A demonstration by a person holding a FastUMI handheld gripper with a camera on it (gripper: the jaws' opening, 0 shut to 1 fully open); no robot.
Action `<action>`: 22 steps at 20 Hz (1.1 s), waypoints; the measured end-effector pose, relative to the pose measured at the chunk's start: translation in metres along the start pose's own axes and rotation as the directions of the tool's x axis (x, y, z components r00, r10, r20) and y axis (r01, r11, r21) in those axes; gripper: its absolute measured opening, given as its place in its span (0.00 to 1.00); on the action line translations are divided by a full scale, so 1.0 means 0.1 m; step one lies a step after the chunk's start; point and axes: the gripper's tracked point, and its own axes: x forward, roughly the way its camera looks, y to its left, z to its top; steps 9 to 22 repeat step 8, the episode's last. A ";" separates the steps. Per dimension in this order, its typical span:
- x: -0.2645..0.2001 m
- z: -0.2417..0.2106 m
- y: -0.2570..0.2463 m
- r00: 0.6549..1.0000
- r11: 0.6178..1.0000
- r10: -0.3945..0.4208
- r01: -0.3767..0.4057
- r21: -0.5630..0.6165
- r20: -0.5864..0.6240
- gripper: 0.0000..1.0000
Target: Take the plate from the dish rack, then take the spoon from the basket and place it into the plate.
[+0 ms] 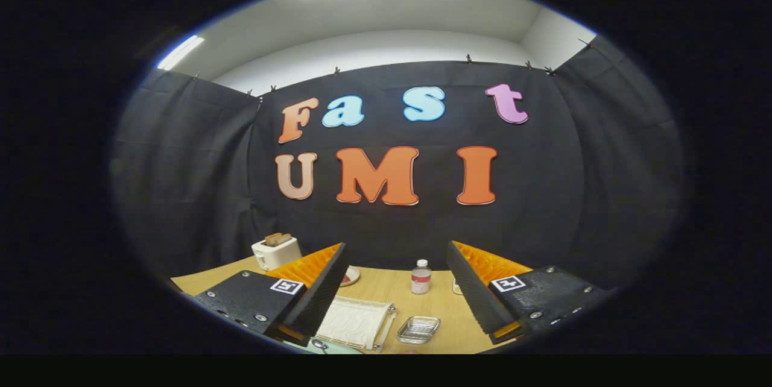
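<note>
Between the two fingers, which stand wide apart with nothing held, a stretch of pale wooden desk [434, 308] runs back to the booth's black cloth wall. The jaws [395, 290] hang above the desk, clear of everything on it.

Just ahead, close to the left finger, lies a white rectangular tray with a wavy ribbed surface [356, 322], partly hidden by that finger. Right of it sits a small clear glass dish [418, 329], squarish and empty as far as can be told. Further back, near the wall, a small bottle with a white cap and a red-and-white label [421, 277] stands upright. Beyond the left finger, a white toaster [276, 252] holds slices of bread in its slots. A round reddish-rimmed thing [350, 277] peeps out beside the left fingertip; what it is cannot be told. At the near edge, a pale green rounded rim [329, 348] shows, possibly the plate, too cut off to be sure.
</note>
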 end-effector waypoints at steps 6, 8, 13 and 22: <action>-0.09 0.04 -0.02 0.999 0.998 -0.046 0.046 -0.034 0.014 0.97; -0.12 0.03 0.02 0.999 0.999 -0.036 0.036 -0.029 0.012 0.97; -0.12 0.03 0.02 0.999 0.999 -0.036 0.036 -0.029 0.012 0.97; -0.12 0.03 0.02 0.999 0.999 -0.036 0.036 -0.029 0.012 0.97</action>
